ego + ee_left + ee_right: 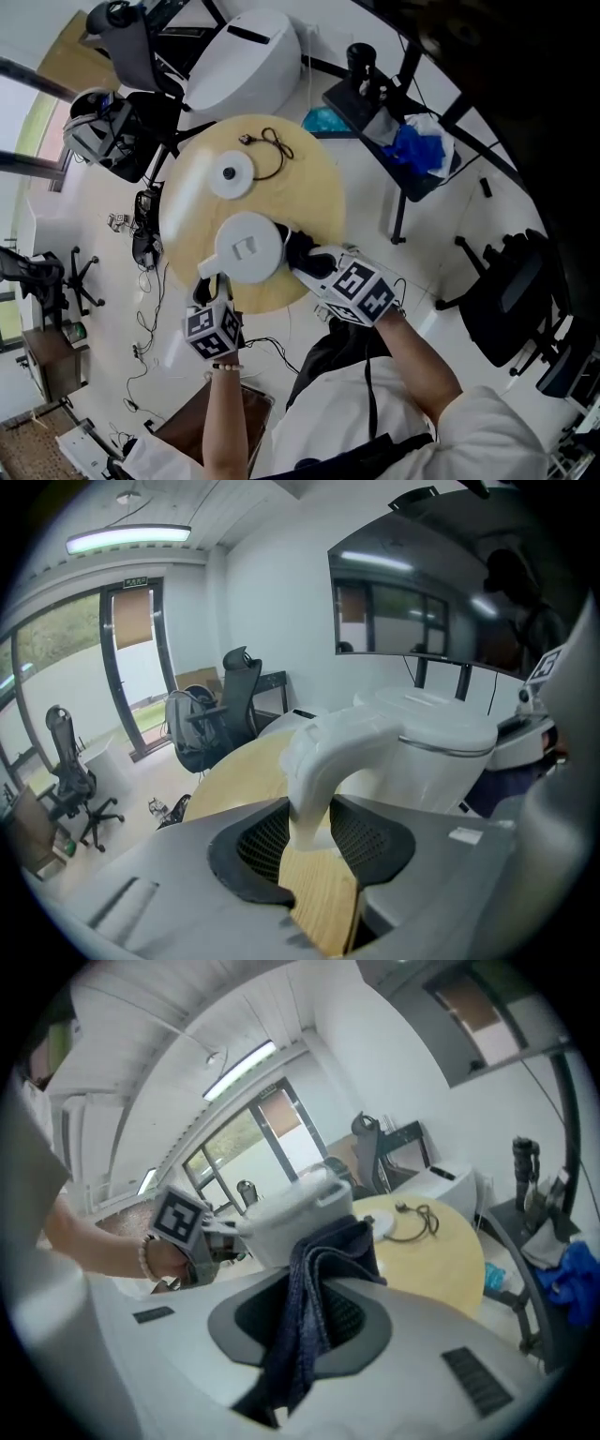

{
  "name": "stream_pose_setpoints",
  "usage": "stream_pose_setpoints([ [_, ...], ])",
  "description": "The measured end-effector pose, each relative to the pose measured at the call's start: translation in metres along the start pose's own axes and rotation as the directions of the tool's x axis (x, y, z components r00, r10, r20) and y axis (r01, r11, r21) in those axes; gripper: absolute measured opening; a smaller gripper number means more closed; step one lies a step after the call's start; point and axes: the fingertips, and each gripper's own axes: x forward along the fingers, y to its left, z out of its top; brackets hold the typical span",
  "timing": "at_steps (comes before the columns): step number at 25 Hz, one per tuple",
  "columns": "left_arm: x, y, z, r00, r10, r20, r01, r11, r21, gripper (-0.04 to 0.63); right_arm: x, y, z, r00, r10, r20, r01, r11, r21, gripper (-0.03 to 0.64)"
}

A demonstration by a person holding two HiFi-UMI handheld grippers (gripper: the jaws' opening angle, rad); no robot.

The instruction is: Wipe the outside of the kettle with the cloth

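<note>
round wooden table (319, 192), pale floor (375, 281), black office chair (239, 697), tall windows (56, 658), ceiling light (127, 538)

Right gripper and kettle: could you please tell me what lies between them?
The dark blue cloth, clamped in the right gripper's jaws, lies bunched against the kettle's side; the right gripper view shows it best.

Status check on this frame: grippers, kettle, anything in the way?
Left gripper shut on kettle handle. Right gripper shut on dark cloth, cloth against the kettle. Kettle base and cord lie apart from it on the table.
</note>
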Motion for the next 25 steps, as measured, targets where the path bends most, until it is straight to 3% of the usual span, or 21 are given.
stream_pose_setpoints([
  [4,-0.009,-0.01,-0.006,1.0,-0.018,-0.01,0.018,0.999,-0.027,0.149,-0.021,0.015,0.029,0.999,-0.035,0.023,0.037,0.995,-0.098,0.064],
  [7,-0.017,-0.021,-0.013,0.999,-0.044,-0.017,0.043,0.998,-0.035,0.147,-0.022,0.005,0.028,0.997,-0.07,0.021,0.072,0.99,-0.122,0.064],
  [13,-0.032,-0.039,-0.023,0.996,-0.081,-0.024,0.08,0.996,-0.039,0.138,0.009,-0.03,-0.028,0.989,-0.099,-0.11,0.088,0.992,-0.095,0.064],
  [20,-0.037,-0.048,-0.026,0.996,-0.084,-0.019,0.084,0.996,-0.006,0.138,0.061,-0.067,-0.12,0.951,-0.087,-0.296,0.095,0.995,0.01,0.064],
  [25,-0.029,-0.048,-0.017,0.992,-0.119,0.049,0.117,0.992,0.042,0.258,0.07,-0.072,-0.132,0.955,-0.062,-0.29,0.087,0.993,0.075,0.064],
])
